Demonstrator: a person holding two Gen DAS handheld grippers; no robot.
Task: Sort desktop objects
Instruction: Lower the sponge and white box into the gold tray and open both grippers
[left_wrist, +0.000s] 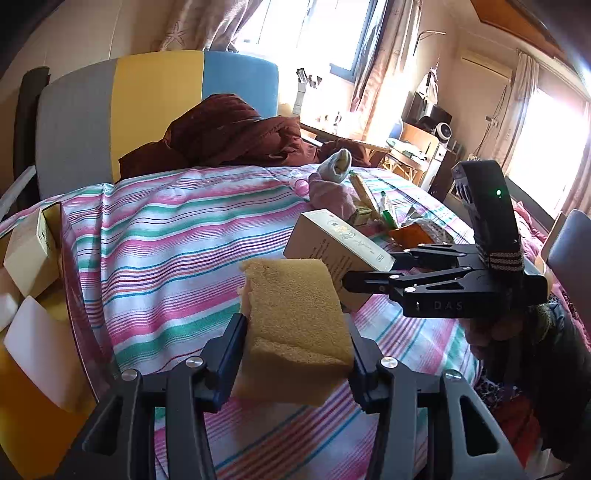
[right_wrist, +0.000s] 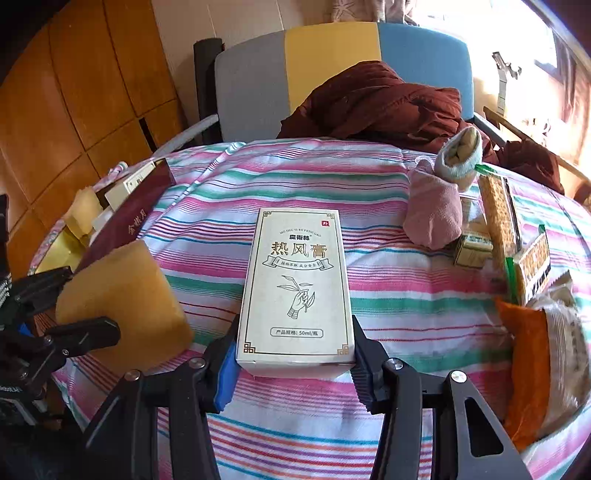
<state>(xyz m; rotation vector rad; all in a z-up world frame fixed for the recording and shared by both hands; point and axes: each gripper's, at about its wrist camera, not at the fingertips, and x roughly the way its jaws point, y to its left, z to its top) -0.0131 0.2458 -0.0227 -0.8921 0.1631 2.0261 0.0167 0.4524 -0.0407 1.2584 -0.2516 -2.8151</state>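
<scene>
Left gripper (left_wrist: 297, 343): both fingers pressed against a tan sponge (left_wrist: 295, 314), sponge lifted above the striped bedspread (left_wrist: 166, 236) and tilted. Its lower edge is hidden behind the gripper body.

Right gripper (right_wrist: 293, 363): fingers clamped on the near end of a cream carton (right_wrist: 295, 288) printed with Chinese characters and a hand-and-sprig drawing; carton points away from the camera. Whether its far end touches the bedspread cannot be told. In the left wrist view the carton (left_wrist: 332, 243) sits just beside the sponge, partly covered by it and by the right gripper's fingers.

Left edge: a dark red box (right_wrist: 129, 214) holding pale boxes, cut off by the frame.

Right side: pink sock roll (right_wrist: 434, 214) and grey sock roll (right_wrist: 460, 157), then a pile of snack packets (right_wrist: 517, 240); labels too blurred to read. An orange packet (right_wrist: 528, 369) lies nearest.

Behind: a brown quilt (right_wrist: 380, 103) bunched against the headboard (right_wrist: 332, 62).
</scene>
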